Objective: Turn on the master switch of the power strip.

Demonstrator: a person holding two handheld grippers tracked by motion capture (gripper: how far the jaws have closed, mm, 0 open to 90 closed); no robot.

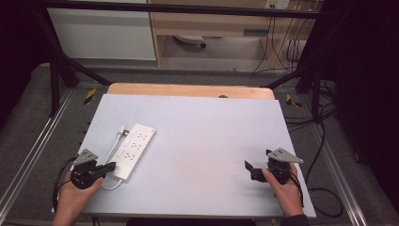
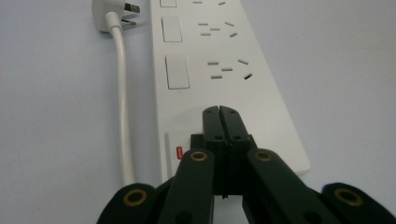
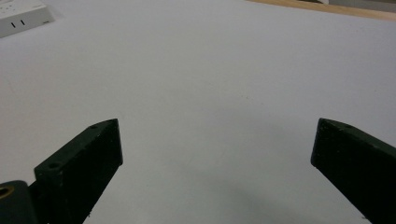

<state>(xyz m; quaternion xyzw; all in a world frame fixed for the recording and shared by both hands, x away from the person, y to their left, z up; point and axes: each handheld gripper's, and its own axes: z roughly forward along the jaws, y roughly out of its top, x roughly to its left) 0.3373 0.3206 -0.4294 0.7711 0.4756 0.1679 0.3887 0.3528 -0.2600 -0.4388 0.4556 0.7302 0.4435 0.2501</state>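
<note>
A pale blue-grey table [image 1: 202, 155] carries a white power strip [image 1: 134, 149] on its left half, lying at a slant with its near end toward the person's left hand [image 1: 75, 190]. The strip has three socket groups, each beside a white rocker switch, and a small red indicator [image 2: 179, 152] at its near end. Its white cable [image 2: 122, 93] runs along the strip's left side and ends in a white plug [image 2: 112, 13] lying on the table by the far end.

The left gripper [image 2: 219, 112] hovers over the strip's near end with its two black jaws pressed flat together, nothing between them (whether the tips actually touch the casing I cannot tell).

The right gripper [image 1: 251, 169] sits at the table's near right, well apart from the strip, held in the right hand [image 1: 284, 190]. Its fingers [image 3: 84, 158] are spread wide, with bare tabletop between them.
</note>
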